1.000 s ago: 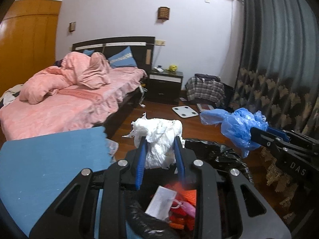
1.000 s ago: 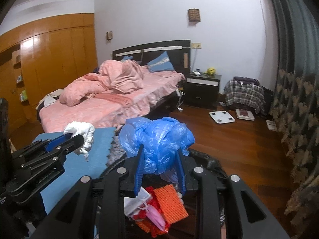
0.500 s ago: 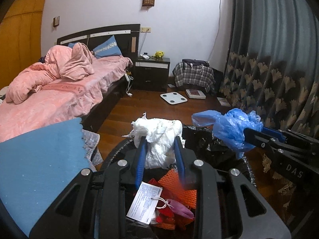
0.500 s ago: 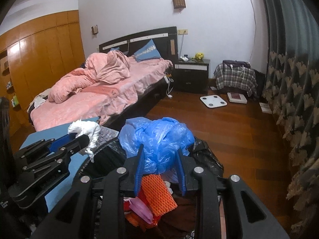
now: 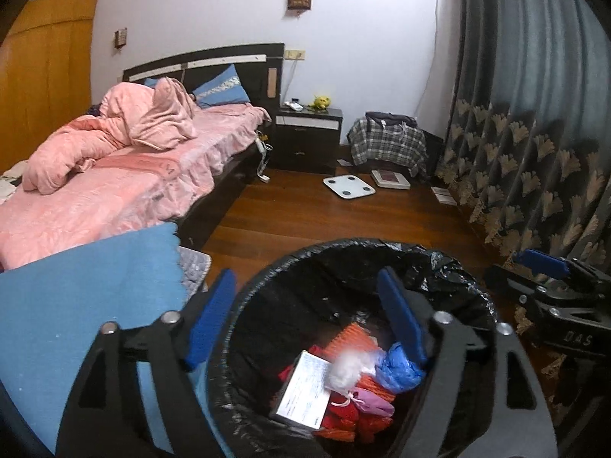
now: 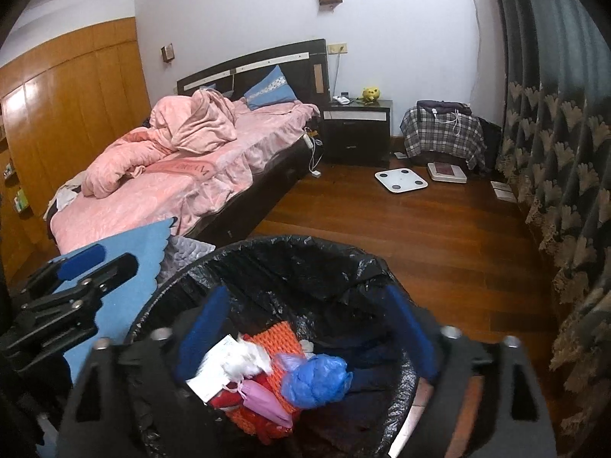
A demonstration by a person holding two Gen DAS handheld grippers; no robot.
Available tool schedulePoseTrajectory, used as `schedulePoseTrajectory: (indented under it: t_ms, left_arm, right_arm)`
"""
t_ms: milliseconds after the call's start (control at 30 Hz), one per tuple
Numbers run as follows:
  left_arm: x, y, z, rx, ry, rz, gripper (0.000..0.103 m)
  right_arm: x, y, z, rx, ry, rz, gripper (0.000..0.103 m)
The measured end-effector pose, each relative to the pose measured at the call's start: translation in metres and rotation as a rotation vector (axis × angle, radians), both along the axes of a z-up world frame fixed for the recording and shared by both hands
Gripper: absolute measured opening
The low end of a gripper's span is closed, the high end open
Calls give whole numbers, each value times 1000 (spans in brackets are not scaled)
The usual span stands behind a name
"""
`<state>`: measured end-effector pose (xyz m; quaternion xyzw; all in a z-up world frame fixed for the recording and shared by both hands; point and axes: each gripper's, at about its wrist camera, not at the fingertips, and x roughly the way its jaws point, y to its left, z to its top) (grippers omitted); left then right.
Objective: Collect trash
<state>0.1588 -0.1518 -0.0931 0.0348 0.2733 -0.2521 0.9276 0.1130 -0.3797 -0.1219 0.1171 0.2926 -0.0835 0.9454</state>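
Both claws hang wide apart and hold nothing over the black-lined trash bin (image 5: 343, 259). The left claw (image 5: 305, 324) straddles the bin's near-left rim; the right claw (image 6: 305, 328) spreads over its middle. Inside, on a heap of red and orange scraps, lie a white tissue wad (image 6: 246, 357), a crumpled blue plastic bag (image 6: 315, 379), a white printed card (image 5: 303, 395) and a pink wrapper (image 6: 263, 400). The drop step looks finished for these two pieces; I judge the next move calls for lifting both claws clear of the rim and turning to seek more litter.

Just left of the bin a blue mat (image 5: 76, 297) covers a surface. Beyond it stands the bed (image 6: 183, 187) with pink bedding, whose spread carries lettering too warped to read surely. On the far floor (image 6: 439, 236) a white scale (image 6: 401, 180) rests. The right claw's body, seen from the left camera, bears "DAS".
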Motion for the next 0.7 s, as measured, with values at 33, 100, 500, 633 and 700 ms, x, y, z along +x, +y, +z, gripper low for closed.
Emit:
schedulePoseTrajectory:
  t_ms: [33, 100, 500, 633, 700]
  left_arm:
    - [-2, 3, 4, -1, -4, 8, 82]
    - [-8, 9, 12, -3, -14, 20, 86]
    - [-52, 48, 60, -16, -57, 117, 93]
    - [-68, 58, 71, -15, -75, 141, 95]
    - [-74, 62, 76, -11, -85, 149, 96]
  right_arm:
    - [-3, 3, 5, -3, -5, 3, 95]
    - [-4, 6, 12, -8, -8, 11, 97]
    - [-37, 42, 62, -49, -55, 91, 97]
    - [-48, 56, 78, -64, -67, 111, 97]
    - [-54, 60, 82, -66, -76, 119, 97]
